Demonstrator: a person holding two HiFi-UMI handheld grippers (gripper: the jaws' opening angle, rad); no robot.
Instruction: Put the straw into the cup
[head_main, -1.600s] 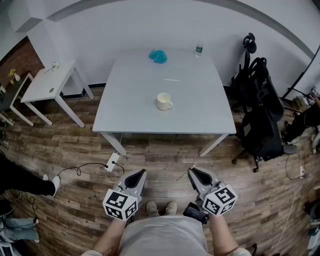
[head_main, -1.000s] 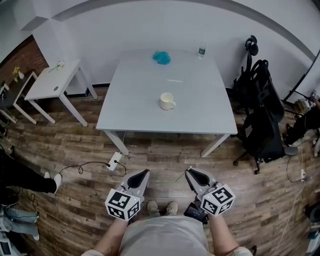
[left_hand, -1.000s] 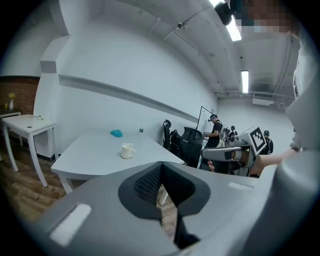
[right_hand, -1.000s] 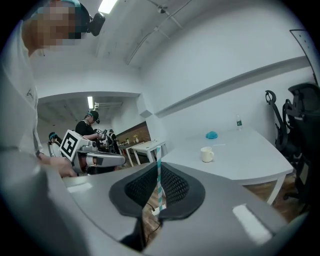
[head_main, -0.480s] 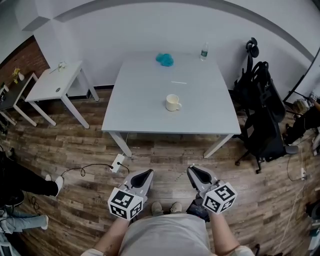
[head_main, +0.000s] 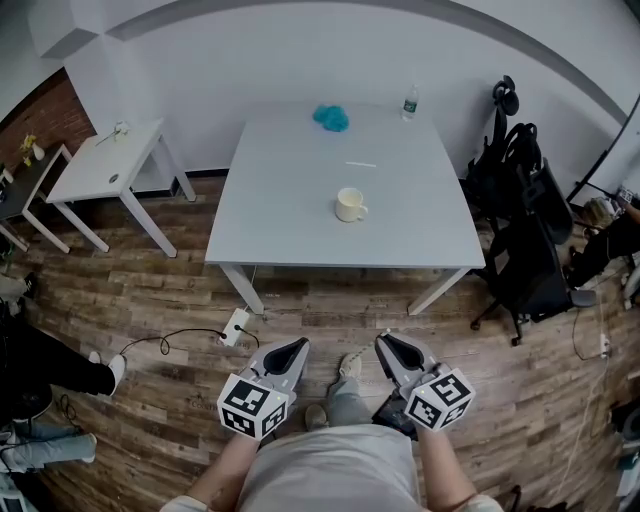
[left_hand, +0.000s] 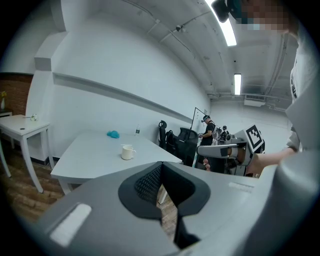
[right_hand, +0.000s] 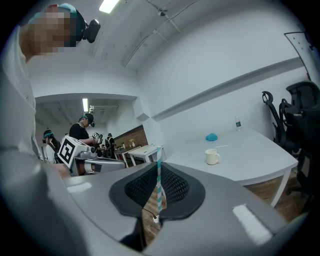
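A cream mug stands on the grey table, far ahead of me. It also shows in the left gripper view as the mug and in the right gripper view as the mug. A thin white straw lies on the table behind it. My right gripper is shut on a teal-and-white striped straw that stands upright between the pads. My left gripper is shut with nothing in it. Both are held low over the wooden floor, well short of the table.
A blue cloth and a water bottle sit at the table's far edge. Black office chairs with bags stand to the right, a small white side table to the left. A power strip with cable lies on the floor. A person's legs show at far left.
The table and mug have drifted slightly right in the head view. One of my legs now steps forward between the grippers. Both grippers stay shut and low.
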